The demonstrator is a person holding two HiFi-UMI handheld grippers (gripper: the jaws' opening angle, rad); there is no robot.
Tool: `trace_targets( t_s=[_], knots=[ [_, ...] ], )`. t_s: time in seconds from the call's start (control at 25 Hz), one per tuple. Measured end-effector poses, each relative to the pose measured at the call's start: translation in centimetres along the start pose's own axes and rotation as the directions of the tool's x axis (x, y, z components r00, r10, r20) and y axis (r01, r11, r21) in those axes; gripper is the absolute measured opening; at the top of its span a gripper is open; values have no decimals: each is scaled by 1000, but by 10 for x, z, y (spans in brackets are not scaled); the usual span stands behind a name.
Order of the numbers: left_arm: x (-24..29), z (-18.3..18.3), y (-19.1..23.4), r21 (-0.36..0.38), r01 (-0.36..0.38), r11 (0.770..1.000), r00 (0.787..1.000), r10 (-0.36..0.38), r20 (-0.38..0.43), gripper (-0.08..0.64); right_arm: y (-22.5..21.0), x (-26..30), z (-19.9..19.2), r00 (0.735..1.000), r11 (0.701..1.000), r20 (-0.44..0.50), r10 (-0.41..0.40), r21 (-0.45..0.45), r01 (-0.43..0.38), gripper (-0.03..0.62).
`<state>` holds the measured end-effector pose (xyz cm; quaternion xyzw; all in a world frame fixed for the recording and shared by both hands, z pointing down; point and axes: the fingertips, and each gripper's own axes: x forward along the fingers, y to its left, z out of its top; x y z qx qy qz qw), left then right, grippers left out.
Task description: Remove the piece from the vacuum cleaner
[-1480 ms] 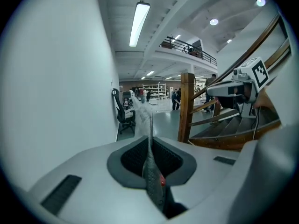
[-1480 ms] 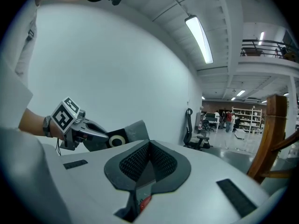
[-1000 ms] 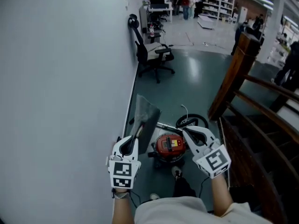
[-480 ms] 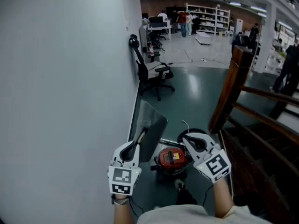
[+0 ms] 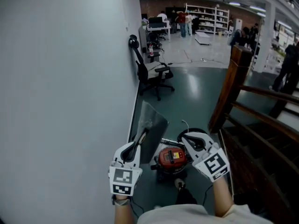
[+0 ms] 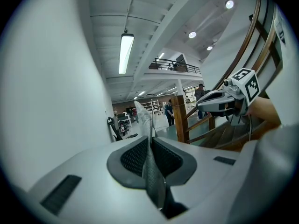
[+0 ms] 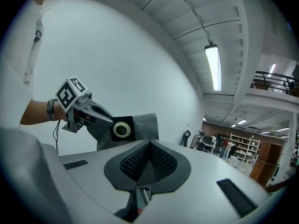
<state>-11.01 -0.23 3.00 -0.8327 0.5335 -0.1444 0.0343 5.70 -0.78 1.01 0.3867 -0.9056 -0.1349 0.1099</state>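
In the head view my left gripper (image 5: 141,137) is shut on a grey dust bag (image 5: 152,125), held up above the floor. The red vacuum cleaner (image 5: 172,158) stands on the floor below, between my two hands. The left gripper view shows the bag (image 6: 150,167) edge-on, pinched between the black pads. From the right gripper view I see the bag (image 7: 140,126) flat on, with a black collar and a white ring (image 7: 122,129), and the left gripper (image 7: 100,119) gripping it at that collar. My right gripper (image 5: 184,137) is shut and holds nothing, a short way right of the bag.
A white wall (image 5: 60,78) runs along my left. A wooden stair railing (image 5: 231,87) and steps lie to the right. A black office chair (image 5: 153,69) stands further ahead. A black hose coil (image 5: 195,123) lies behind the vacuum cleaner. People and shelves are far off.
Both grippers have come up a little, the left one carrying the bag higher above the vacuum cleaner. The head view has tilted up. Little differs over the last half second.
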Motion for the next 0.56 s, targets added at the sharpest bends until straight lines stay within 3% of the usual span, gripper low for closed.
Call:
trace_targets(
  t_s=[0.56],
  knots=[
    [-7,-4,1,-7,-1,1000,1000,1,2,32,7,2,-3,1000,1000,-5,5,-3,-5,28]
  ],
)
